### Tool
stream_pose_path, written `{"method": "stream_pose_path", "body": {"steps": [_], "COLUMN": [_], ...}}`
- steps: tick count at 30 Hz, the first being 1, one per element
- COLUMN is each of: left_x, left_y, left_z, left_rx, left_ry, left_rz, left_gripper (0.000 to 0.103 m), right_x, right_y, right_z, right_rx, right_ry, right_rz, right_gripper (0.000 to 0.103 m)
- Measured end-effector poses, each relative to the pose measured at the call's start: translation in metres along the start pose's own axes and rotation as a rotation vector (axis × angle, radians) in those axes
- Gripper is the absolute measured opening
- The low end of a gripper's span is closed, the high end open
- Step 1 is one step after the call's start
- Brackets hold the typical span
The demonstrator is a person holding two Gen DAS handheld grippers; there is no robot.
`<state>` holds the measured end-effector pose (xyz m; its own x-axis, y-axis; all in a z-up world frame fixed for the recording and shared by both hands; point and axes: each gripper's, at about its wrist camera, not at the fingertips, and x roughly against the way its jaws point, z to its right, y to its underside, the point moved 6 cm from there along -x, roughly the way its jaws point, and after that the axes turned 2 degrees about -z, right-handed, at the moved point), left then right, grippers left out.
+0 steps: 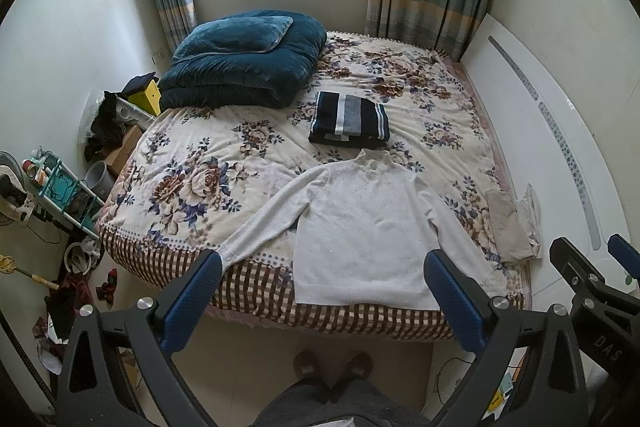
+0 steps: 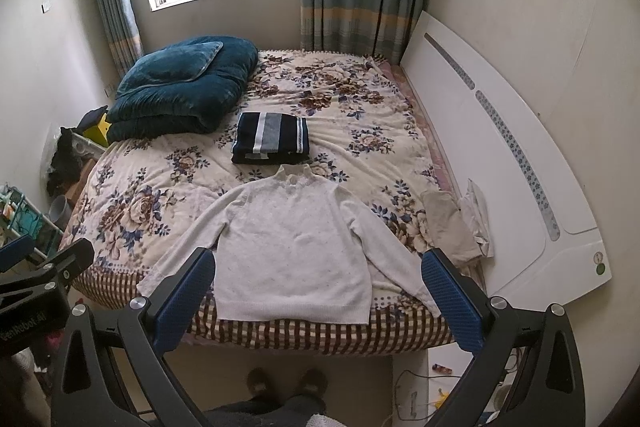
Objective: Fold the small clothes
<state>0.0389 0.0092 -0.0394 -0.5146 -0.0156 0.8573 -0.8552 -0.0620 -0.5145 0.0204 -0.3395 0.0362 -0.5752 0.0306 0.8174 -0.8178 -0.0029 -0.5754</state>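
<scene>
A white knit sweater (image 1: 360,227) (image 2: 296,247) lies flat and face up on the floral bedspread (image 1: 208,163) (image 2: 352,99), hem at the near edge, both sleeves spread out. Behind its collar rests a folded dark navy garment with grey and white stripes (image 1: 350,121) (image 2: 272,137). My left gripper (image 1: 324,267) hangs open above the near bed edge, empty, well short of the sweater. My right gripper (image 2: 318,267) is likewise open and empty, held above the hem. Each gripper shows at the edge of the other's view.
A folded teal quilt with a pillow (image 1: 244,63) (image 2: 184,87) fills the far left corner of the bed. Beige and white cloths (image 1: 512,223) (image 2: 456,223) lie by the white headboard (image 1: 532,131) on the right. Clutter and a shelf (image 1: 60,187) crowd the floor at left. The person's feet (image 2: 286,383) stand below.
</scene>
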Motion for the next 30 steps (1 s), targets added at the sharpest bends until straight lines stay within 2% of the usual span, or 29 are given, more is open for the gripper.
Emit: {"method": "stream_pose_path", "body": {"steps": [30], "left_x": [0.0], "left_y": [-0.014], "left_z": [-0.006], "left_rx": [0.004], "left_ry": [-0.002], "left_rz": [0.012], "left_gripper": [0.103], "right_x": [0.003], "right_y": [-0.004], "right_z": [-0.004], "right_rx": [-0.013], "right_ry": [-0.005], "right_rz": [0.004], "right_gripper": [0.103]}}
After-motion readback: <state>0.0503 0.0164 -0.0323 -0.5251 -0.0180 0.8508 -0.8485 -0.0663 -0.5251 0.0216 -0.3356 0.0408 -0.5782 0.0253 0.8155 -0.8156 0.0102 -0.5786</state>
